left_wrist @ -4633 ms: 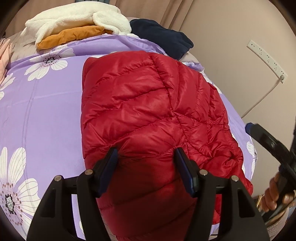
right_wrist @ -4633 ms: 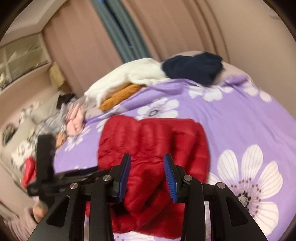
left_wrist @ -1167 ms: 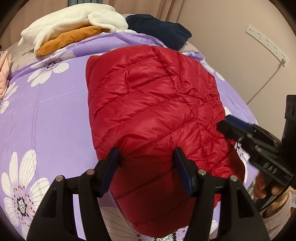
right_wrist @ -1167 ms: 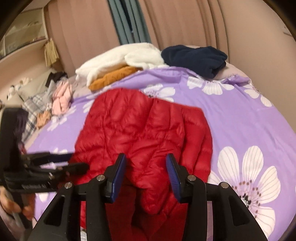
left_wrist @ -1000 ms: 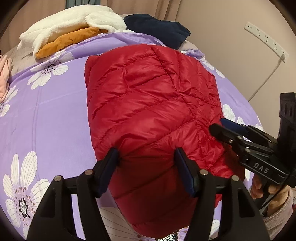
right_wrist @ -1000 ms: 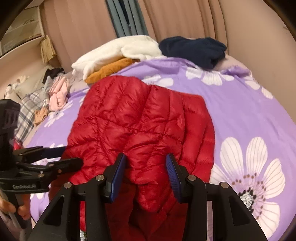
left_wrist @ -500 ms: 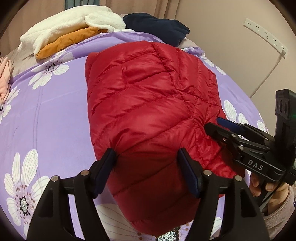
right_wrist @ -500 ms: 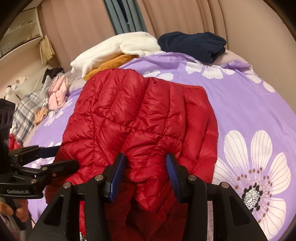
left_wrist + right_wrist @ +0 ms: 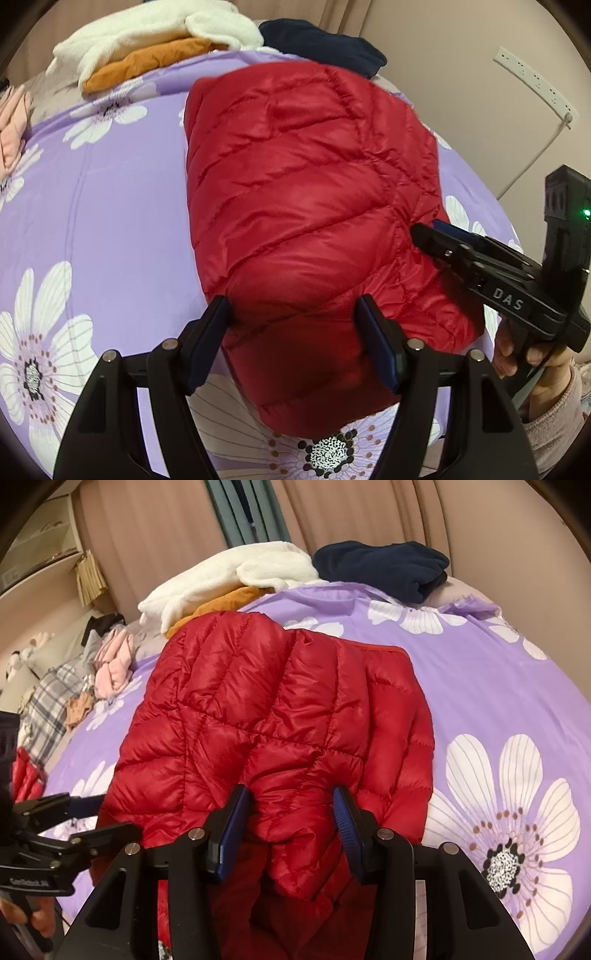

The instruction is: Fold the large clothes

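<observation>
A red quilted down jacket (image 9: 306, 206) lies folded on a purple bed sheet with white flowers (image 9: 92, 206). My left gripper (image 9: 295, 332) is open, its fingers spread over the jacket's near end. My right gripper (image 9: 291, 823) is open too, with its blue pads on either side of a puffy fold at the jacket's near edge (image 9: 258, 716). In the left wrist view the right gripper (image 9: 436, 232) comes in from the right and touches the jacket's right edge. In the right wrist view the left gripper (image 9: 85, 812) is at the jacket's left edge.
A white fleece (image 9: 147, 33) over an orange garment (image 9: 147, 62) and a navy garment (image 9: 321, 40) lie at the far end of the bed. Pink clothes (image 9: 112, 664) and a plaid piece (image 9: 51, 698) lie at the left side. A wall with a power strip (image 9: 535, 83) is on the right.
Both grippers have come closer to the jacket and lower onto it. The right gripper has moved in from the bed's right side to the jacket's edge. The jacket lies flatter.
</observation>
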